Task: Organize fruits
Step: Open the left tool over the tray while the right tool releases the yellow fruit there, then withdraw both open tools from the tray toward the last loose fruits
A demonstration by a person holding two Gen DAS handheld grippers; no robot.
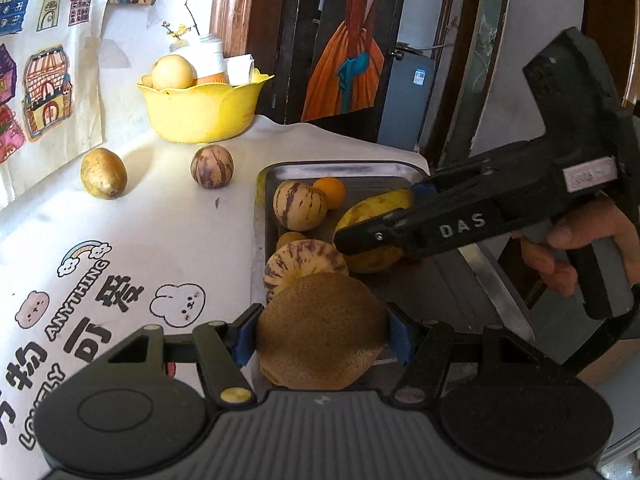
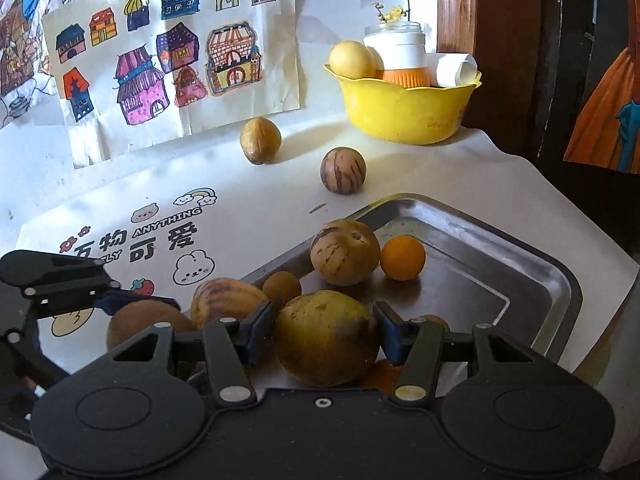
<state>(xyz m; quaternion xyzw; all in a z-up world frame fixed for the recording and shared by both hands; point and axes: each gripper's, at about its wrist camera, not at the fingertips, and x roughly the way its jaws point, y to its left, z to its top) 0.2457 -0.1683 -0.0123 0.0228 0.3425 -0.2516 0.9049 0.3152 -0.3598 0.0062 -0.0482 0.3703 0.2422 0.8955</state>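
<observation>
Two hand-held grippers are each clamping fruit over the steel tray (image 2: 500,236), likely for sorting: left hand-held gripper (image 1: 322,334) gripping a brown speckled fruit (image 1: 320,328), right hand-held gripper (image 2: 326,334) gripping a yellow-green mango-like fruit (image 2: 326,336).

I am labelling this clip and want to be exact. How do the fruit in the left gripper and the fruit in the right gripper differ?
The left gripper holds a brown speckled fruit, matte and evenly coloured; the right gripper holds a yellow-green fruit, smoother, with dark blotches. The brown speckled fruit looks flatter and rounder; the yellow-green fruit is more egg-shaped. Both are clamped between blue pads, above the metal tray.
</observation>
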